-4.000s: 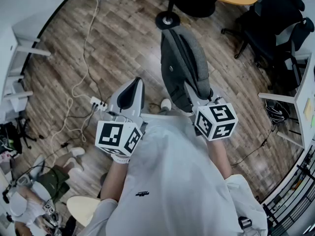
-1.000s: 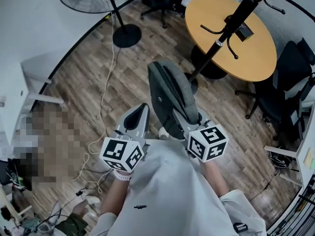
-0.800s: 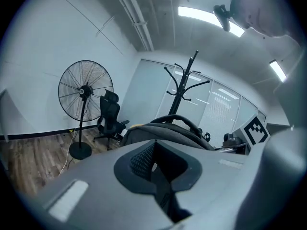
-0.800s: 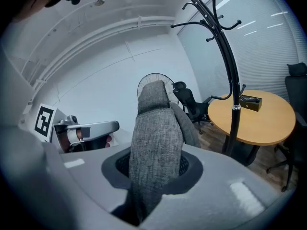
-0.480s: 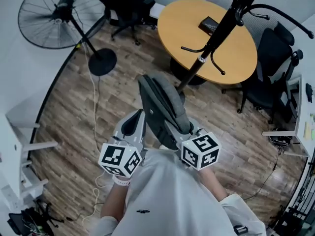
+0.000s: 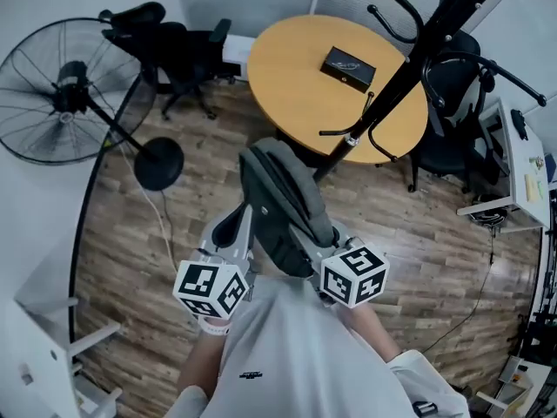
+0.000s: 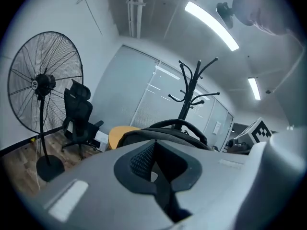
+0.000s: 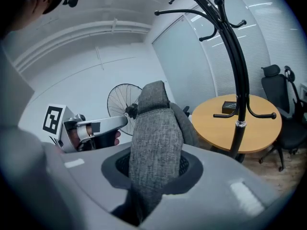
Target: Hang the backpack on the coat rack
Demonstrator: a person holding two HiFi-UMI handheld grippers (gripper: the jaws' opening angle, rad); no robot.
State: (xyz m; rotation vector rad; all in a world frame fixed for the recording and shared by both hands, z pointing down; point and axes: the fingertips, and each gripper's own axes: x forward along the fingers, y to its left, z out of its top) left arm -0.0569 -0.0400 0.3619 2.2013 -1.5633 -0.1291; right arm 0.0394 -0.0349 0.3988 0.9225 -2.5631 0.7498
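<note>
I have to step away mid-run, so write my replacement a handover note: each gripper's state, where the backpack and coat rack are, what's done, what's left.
Right gripper: shut on grey fabric of the backpack, which is held up in front of the body.
Left gripper: shut, empty, beside the backpack.
Coat rack: ahead to the right, by the round table; visible hooks bare.
Done: backpack in hand, off the floor.
Left: get its top handle over a hook, then release.

Even, cool indoor light, ceiling strip lights (image 7: 211, 25) glaring, strong fisheye curvature, dark vignetted corners, sharp focus
</note>
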